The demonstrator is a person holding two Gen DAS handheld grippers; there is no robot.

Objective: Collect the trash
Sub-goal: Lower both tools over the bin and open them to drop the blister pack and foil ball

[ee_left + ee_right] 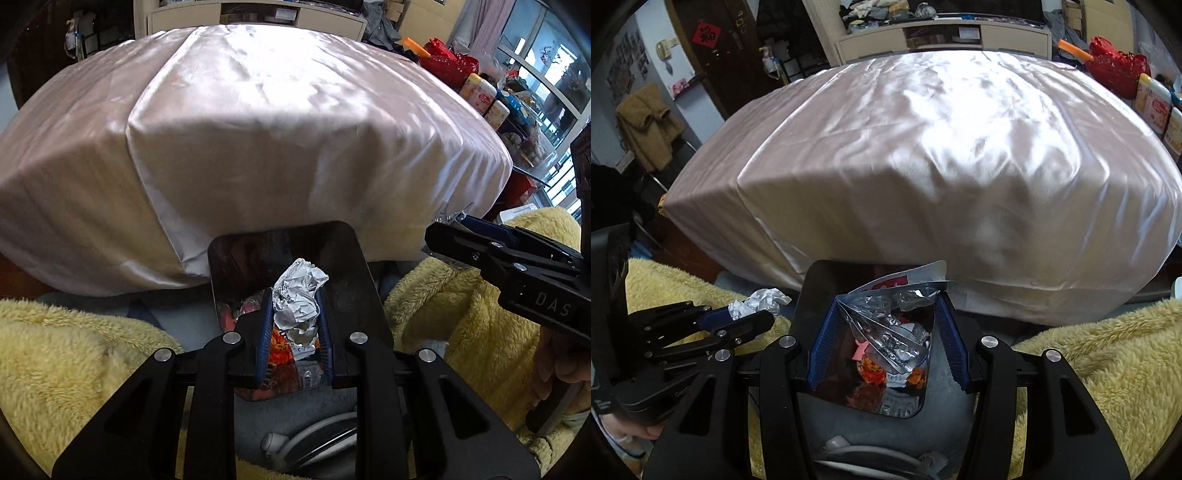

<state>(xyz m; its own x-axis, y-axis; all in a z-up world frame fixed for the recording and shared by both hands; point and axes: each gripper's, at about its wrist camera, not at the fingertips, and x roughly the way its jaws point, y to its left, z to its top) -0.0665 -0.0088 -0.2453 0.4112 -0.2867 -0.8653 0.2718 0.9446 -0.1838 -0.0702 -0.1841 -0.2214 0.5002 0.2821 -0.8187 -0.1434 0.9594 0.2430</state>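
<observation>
Trash items are held in both tools above a dark bin that stands on the floor against the near edge of a tabletop draped in pale satin cloth.

Left tool: closed on a crumpled ball of white paper. The blue pads press on both sides of the ball, which bulges out past the fingertips toward 12 o'clock. In the left wrist view the ball hangs over the bin's opening. In the right wrist view the same tool enters from 9 o'clock, with the paper protruding from its tip just beside the bin's left wall.

Right tool: closed on a crushed clear plastic wrapper with a silver-white flap and a red label at its upper edge. The wrapper spans the gap between the blue pads and sits directly above the bin's opening. In the left wrist view this tool reaches in from 3 o'clock; whether its tip is over the rim cannot be told from that view.

Bin contents: red and orange wrappers and other scraps lie at the bottom.

Surroundings: yellow fleece fabric lies at 8 o'clock and 4 o'clock of the bin. A white and grey object lies on the floor at 6 o'clock. Bottles and red bags stand at 2 o'clock beyond the tabletop.
</observation>
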